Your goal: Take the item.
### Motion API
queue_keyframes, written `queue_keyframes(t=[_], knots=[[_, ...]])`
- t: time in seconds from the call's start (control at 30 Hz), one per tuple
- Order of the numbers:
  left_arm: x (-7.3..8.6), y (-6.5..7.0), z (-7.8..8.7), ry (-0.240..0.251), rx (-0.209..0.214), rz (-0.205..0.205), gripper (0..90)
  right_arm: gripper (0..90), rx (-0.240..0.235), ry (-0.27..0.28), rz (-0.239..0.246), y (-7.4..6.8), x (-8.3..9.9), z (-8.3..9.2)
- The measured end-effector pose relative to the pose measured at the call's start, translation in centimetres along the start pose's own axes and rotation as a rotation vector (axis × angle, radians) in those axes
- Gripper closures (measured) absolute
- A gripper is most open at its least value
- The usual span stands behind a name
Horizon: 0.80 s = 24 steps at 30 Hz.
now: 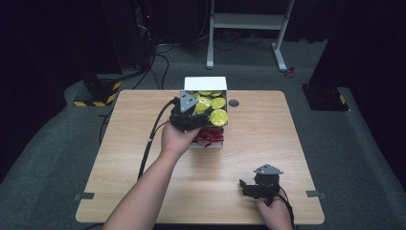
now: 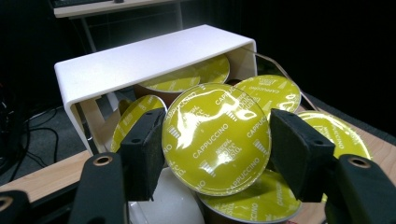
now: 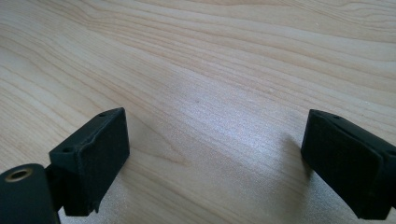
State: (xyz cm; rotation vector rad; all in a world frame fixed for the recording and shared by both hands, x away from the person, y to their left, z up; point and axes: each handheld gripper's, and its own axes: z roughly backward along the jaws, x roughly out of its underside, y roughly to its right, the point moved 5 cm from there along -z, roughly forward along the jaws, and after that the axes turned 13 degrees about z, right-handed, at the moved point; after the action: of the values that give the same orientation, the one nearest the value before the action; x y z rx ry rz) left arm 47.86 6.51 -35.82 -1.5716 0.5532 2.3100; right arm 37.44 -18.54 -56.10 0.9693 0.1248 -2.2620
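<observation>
Left gripper (image 2: 217, 149): fingers (image 2: 142, 151) closed on one coffee capsule (image 2: 215, 137), pads pressing its rim at 9 and 3 o'clock, foil lid facing the camera. The capsule is held just in front of the white box (image 2: 140, 60), above the other capsules, near the surface's (image 1: 143, 172) 12 o'clock edge. Handling, judged: light, rigid plastic cup, thin foil lid easily dented or punctured; glossy and likely slippery; best gripped across the rim, never on the foil. Count: about six yellow-lidded capsules visible, some partly hidden; one box. Right gripper (image 1: 249, 187), at 5 o'clock: fingers (image 3: 91, 158) spread wide, empty, over bare wood.
</observation>
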Motion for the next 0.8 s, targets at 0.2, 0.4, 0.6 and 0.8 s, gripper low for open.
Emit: queue_keyframes(t=[0.2, 0.4, 0.6, 0.8], knots=[[-0.4, 0.1, 0.4, 0.02, 0.025, 0.03, 38.9, 7.7, 0.0, 0.0, 0.0, 0.0, 0.0, 0.0], [-0.4, 0.0, 0.7, 0.018, 0.037, 0.035, 38.9, 7.8, 0.0, 0.0, 0.001, 0.0, 0.0, 0.0], [-0.5, 0.1, 1.0, 0.024, 0.041, 0.04, 38.9, 7.8, 0.001, 0.0, 0.001, 0.0, 0.0, 0.0], [-0.7, 0.0, 1.5, 0.029, 0.044, 0.042, 39.0, 7.8, 0.001, 0.0, 0.001, 0.0, 0.0, 0.0]])
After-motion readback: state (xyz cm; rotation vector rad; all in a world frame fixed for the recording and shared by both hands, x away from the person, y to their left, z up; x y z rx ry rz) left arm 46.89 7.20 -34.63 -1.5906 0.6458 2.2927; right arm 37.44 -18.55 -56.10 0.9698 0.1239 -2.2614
